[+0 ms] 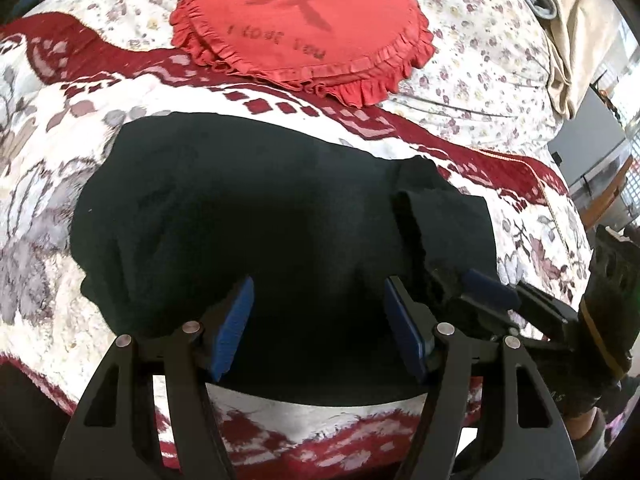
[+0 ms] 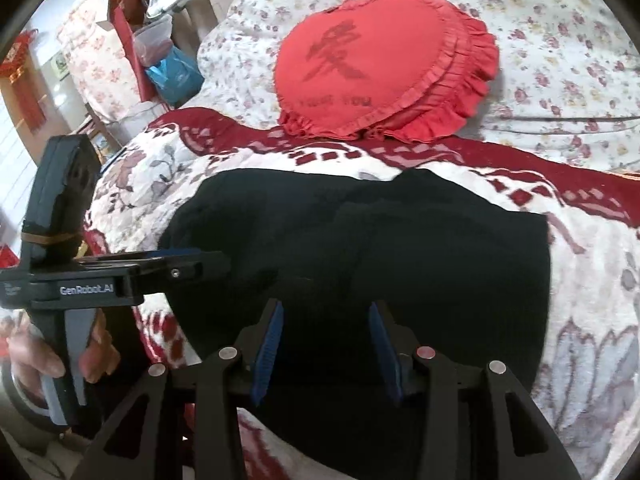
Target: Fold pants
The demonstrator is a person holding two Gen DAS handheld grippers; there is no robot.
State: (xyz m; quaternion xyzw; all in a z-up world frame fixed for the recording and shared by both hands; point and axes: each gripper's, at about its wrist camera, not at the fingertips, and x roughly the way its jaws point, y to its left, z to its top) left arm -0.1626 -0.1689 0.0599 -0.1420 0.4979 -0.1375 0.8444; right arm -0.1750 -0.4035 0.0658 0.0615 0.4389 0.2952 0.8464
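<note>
The black pants (image 1: 260, 216) lie folded into a compact bundle on a red and white floral blanket (image 1: 48, 184); they also show in the right wrist view (image 2: 400, 248). My left gripper (image 1: 318, 292) hovers over the near edge of the pants, jaws open and empty. My right gripper (image 2: 326, 316) also hovers over the near edge, jaws open and empty. The right gripper shows at the right edge of the left wrist view (image 1: 492, 292). The left gripper shows at the left of the right wrist view (image 2: 188, 260), beside the pants.
A red heart-shaped frilled cushion (image 1: 304, 20) lies just beyond the pants; it also shows in the right wrist view (image 2: 384, 64). A floral sheet (image 1: 480, 60) covers the bed behind. Bags and clutter (image 2: 160, 48) stand at the bed's far left side.
</note>
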